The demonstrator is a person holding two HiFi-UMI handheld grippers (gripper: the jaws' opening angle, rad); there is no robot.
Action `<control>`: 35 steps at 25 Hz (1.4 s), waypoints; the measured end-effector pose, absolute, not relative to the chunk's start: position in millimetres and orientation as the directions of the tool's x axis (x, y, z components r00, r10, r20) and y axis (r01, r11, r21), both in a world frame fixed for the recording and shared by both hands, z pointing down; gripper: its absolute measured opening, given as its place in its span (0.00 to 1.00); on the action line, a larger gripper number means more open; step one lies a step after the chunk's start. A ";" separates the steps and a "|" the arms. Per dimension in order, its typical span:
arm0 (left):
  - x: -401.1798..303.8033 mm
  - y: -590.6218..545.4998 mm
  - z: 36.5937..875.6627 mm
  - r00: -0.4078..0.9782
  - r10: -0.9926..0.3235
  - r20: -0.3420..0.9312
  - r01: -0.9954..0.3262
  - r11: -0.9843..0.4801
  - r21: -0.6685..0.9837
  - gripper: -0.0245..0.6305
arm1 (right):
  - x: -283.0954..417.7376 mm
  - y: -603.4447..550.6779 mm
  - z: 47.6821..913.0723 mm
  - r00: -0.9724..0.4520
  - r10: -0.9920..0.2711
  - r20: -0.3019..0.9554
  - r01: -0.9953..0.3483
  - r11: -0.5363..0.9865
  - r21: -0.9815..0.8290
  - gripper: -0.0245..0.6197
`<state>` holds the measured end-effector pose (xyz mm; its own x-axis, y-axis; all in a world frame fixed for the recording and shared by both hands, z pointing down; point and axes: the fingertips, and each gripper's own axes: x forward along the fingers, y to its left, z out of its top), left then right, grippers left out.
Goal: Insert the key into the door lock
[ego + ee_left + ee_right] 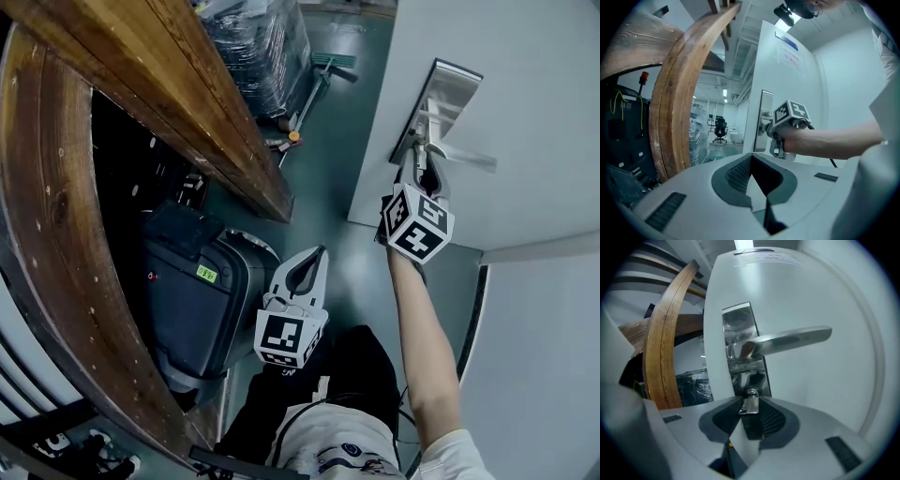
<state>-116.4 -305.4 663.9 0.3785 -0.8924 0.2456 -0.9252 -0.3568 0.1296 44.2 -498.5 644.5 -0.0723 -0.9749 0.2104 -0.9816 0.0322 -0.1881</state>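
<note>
My right gripper (750,405) is shut on a small silver key (749,406), whose tip is at the round keyhole (751,393) low on the shiny lock plate (739,329) of the white door (820,390). The lever handle (790,340) sticks out to the right above the key. In the head view the right gripper (421,161) reaches up to the lock plate (442,94). The left gripper (317,253) hangs lower, away from the door, shut with nothing in it. The left gripper view shows the left gripper (753,161) pointing toward the right gripper (774,137) at the door.
A curved wooden beam (56,244) arcs along the left, with a second wooden plank (187,103) above it. A dark machine (192,300) stands on the green floor (328,141) below. Wrapped goods (258,47) sit further back. The person's arm (427,347) stretches toward the door.
</note>
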 end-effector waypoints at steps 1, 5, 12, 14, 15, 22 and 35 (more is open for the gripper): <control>-116.5 -305.2 663.9 0.379 -0.892 0.247 -0.925 -0.356 0.132 0.04 | 42.7 -499.1 644.3 -0.087 -0.975 0.204 -0.984 0.051 -0.173 0.22; -117.5 -305.2 651.7 0.365 -0.898 0.247 -0.930 -0.339 0.142 0.04 | 34.6 -479.4 635.9 -0.206 -0.962 0.180 -0.976 0.190 -0.104 0.28; -95.2 -307.1 548.7 0.387 -0.905 0.176 -0.918 -0.360 0.165 0.04 | 47.6 -348.6 559.0 -0.297 -0.939 0.172 -0.954 0.298 -0.017 0.20; -90.3 -306.0 509.0 0.378 -0.912 0.157 -0.921 -0.354 0.161 0.04 | 56.4 -319.4 518.6 -0.283 -0.947 0.149 -0.959 0.283 -0.027 0.05; -87.5 -302.8 489.7 0.376 -0.915 0.148 -0.922 -0.353 0.159 0.04 | 60.1 -305.6 499.1 -0.287 -0.948 0.138 -0.958 0.283 -0.046 0.05; -72.6 -270.7 398.1 0.380 -0.921 0.080 -0.921 -0.369 0.129 0.04 | 74.8 -241.6 399.7 -0.318 -0.944 0.082 -0.948 0.316 -0.045 0.05; -62.7 -279.1 359.7 0.418 -0.908 0.000 -0.907 -0.418 0.056 0.04 | 52.6 -263.6 356.3 -0.332 -0.942 -0.037 -0.938 0.334 -0.091 0.05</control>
<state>-62.7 -279.1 359.7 0.4185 -0.9082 0.0004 -0.9068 -0.4178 0.0555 52.6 -263.6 356.3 -0.3322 -0.9425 -0.0371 -0.9381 0.3342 -0.0909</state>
